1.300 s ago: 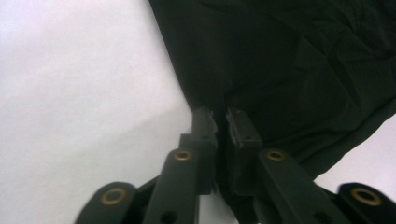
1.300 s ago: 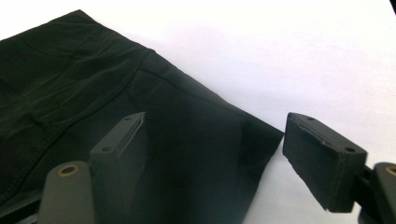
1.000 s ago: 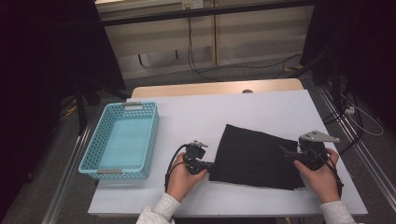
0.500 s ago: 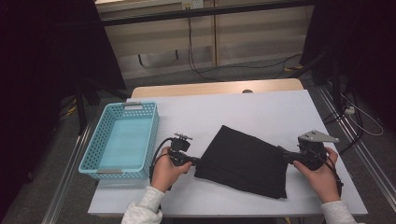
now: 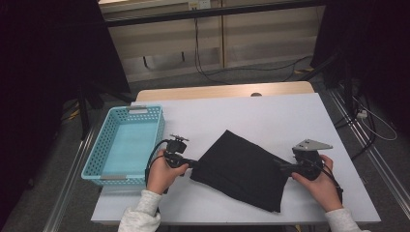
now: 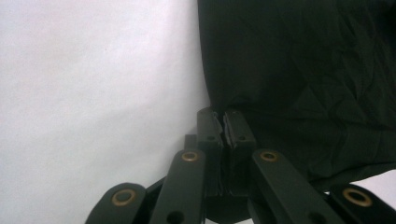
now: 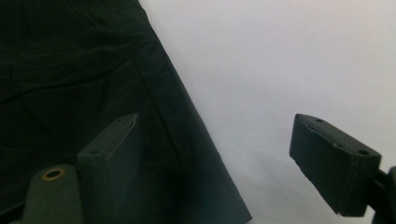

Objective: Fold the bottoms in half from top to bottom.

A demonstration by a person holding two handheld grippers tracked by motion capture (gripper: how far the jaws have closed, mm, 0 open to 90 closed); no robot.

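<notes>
A cloth (image 5: pixel 241 169) lies on the table (image 5: pixel 270 111), right of a basket (image 5: pixel 123 145) at the table's left edge.

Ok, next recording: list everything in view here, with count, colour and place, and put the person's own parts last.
Table: one, white top with a wooden strip along the far edge, centre of the high view.
Basket: one, light blue, perforated walls, on the table's left side, nothing in it.
Cloth: one, black, lying flat on the table's near middle, set at a slant between the two grippers.
Cables: several, dark, on the floor beyond the table.
Left gripper: one, black, fingers shut on the cloth's left corner.
Right gripper: one, black, fingers open at the cloth's right edge, one over the cloth, one over bare table.
Hands: two, in pale sleeves, at the near edge.
</notes>
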